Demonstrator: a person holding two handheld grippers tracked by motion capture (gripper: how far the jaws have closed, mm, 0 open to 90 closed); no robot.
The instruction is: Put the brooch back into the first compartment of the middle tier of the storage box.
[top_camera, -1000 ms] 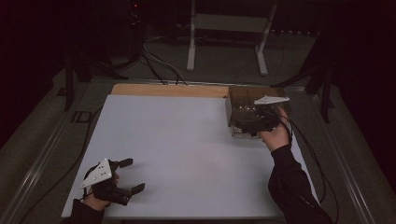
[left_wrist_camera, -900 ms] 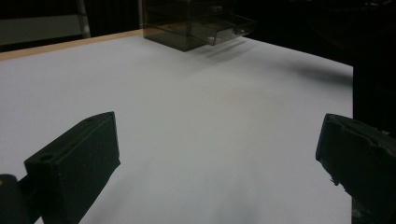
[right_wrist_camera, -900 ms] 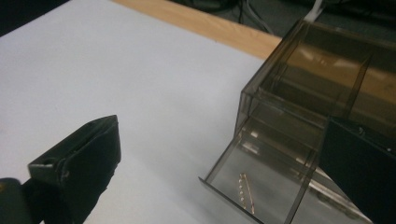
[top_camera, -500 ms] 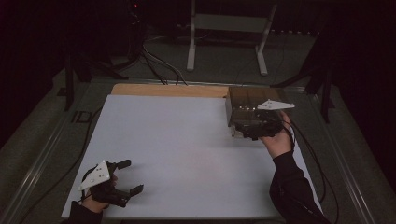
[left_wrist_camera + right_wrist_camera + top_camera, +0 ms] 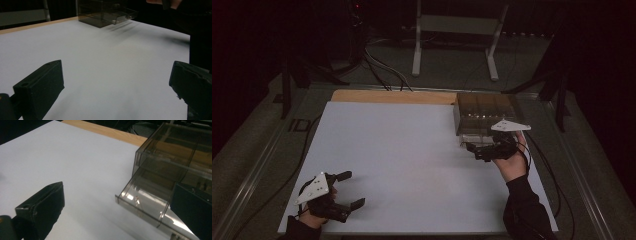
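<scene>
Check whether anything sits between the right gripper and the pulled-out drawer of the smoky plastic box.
Nothing visible does. The right gripper, jaws apart, is right at the front of the open drawer of the box; around it is bare white tabletop.

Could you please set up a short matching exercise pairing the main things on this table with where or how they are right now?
Things:
1. smoky clear plastic drawer box
2. lower clear plastic drawer
3. left tool
4. strip of bare wooden tabletop

Places or states:
A. open, at the near left corner of the white sheet
B. pulled partway out
C. along the sheet's far edge
D. at the sheet's far right corner

Pairs: 1-D, 2-B, 3-A, 4-C
</scene>
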